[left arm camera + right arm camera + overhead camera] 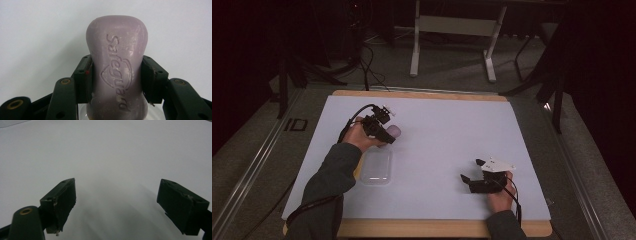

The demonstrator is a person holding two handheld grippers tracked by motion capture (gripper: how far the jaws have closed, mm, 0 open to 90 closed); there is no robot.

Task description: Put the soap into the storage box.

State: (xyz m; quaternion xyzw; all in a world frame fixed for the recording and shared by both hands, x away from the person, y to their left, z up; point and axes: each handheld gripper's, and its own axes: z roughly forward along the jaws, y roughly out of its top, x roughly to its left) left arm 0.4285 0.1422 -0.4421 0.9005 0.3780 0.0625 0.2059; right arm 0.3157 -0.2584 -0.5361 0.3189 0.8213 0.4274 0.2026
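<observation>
While my left gripper [116,77] pinches the lilac soap bar [117,67] across its narrow waist, one pad on each flank, the embossed lettering faces up at my camera and the rounded end juts well past the jaws; in the high view the bar [393,132] hangs above the white table sheet [437,125], just beyond the clear plastic dish [376,167] that lies close to my left forearm. My right gripper [473,171] rests low over the sheet on the other side, jaws spread wide with nothing between them [116,202] — idle, well apart from the work.

I judge the bar is meant for that dish, and the risk sits in the grip itself; soap is slick, and its sides curve away from the waist both ways, so any tilt of my hand could let it slide lengthwise out of the pads. Squeezing harder may only dig into it or squirt it forward. The dish is light and see-through — hard to judge its rim against the pale sheet; a bar coming in skewed could catch the edge, flip the dish or shove it along the table, since my other claw is too far off to steady it.
</observation>
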